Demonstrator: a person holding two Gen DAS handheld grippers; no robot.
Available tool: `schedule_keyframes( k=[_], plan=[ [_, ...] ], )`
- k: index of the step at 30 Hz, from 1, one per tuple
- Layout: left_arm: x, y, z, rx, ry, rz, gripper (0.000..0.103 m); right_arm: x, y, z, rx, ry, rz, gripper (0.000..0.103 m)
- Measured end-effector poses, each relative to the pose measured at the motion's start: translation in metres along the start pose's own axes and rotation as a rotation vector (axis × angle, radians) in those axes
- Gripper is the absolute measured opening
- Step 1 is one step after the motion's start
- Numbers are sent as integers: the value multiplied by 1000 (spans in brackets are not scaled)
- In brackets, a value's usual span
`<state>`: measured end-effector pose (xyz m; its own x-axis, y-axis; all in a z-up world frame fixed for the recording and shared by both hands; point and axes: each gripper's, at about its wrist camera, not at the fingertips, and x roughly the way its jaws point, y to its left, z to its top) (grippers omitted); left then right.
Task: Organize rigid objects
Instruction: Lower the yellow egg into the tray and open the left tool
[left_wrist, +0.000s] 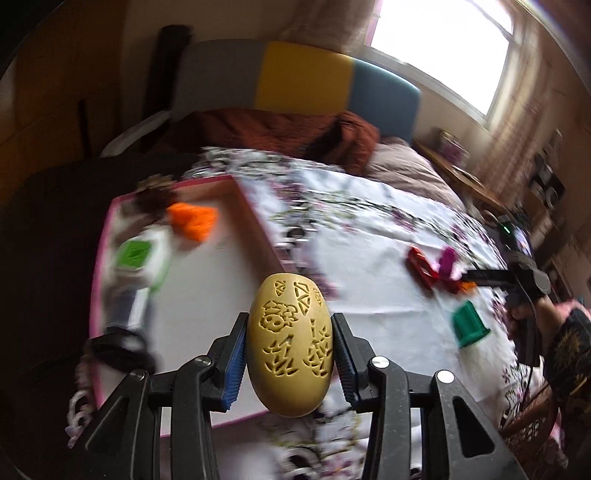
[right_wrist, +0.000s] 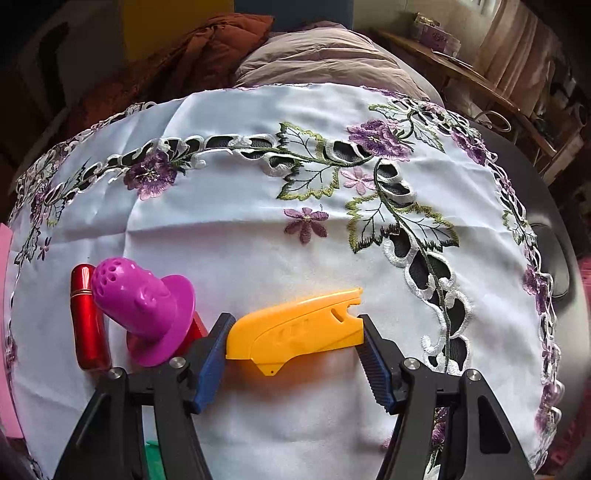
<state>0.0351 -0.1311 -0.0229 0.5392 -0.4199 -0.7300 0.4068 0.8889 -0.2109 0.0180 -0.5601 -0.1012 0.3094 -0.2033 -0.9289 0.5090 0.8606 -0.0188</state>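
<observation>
Egg (left_wrist: 289, 345) upright (tongs (left_wrist: 289, 356) clamped)

**Where there's room and what's in the way**

Looking from the right wrist, the white embroidered cloth (right_wrist: 229, 236) is wide open ahead, plenty of bare fabric to move over. Trouble is on the left: the purple cone thing (right_wrist: 144, 306) sits just beside the left finger of the right tongs (right_wrist: 293, 332), with the red tube (right_wrist: 86, 317) right behind it, so that side's tight. The yellow plastic piece (right_wrist: 299, 326) fills the gap between the fingers.

From the left wrist, the pink-rimmed tray (left_wrist: 255, 221) has a big bare white middle. The orange piece (left_wrist: 194, 219) and the green-and-white box (left_wrist: 138, 258) crowd its far-left part. The green cup (left_wrist: 469, 325) stands alone on the cloth, space all around it.
</observation>
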Motion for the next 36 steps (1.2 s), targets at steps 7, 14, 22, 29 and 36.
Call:
schedule_keyframes(
  k=[7,14,22,29,36],
  plan=[
    [-7,67,-5,-160,23,67,43,0,2,0,-9,-1,-8,66],
    [10,57,17,-167,28,5,43,0,2,1,-14,-2,-9,66],
    [68,56,58,-163,53,21,43,0,2,1,-28,-5,-14,66],
    [121,64,82,-192,126,12,43,0,2,2,-40,-7,-12,66],
    [136,62,91,-171,130,18,48,0,3,2,-42,-9,-13,66]
  ],
)
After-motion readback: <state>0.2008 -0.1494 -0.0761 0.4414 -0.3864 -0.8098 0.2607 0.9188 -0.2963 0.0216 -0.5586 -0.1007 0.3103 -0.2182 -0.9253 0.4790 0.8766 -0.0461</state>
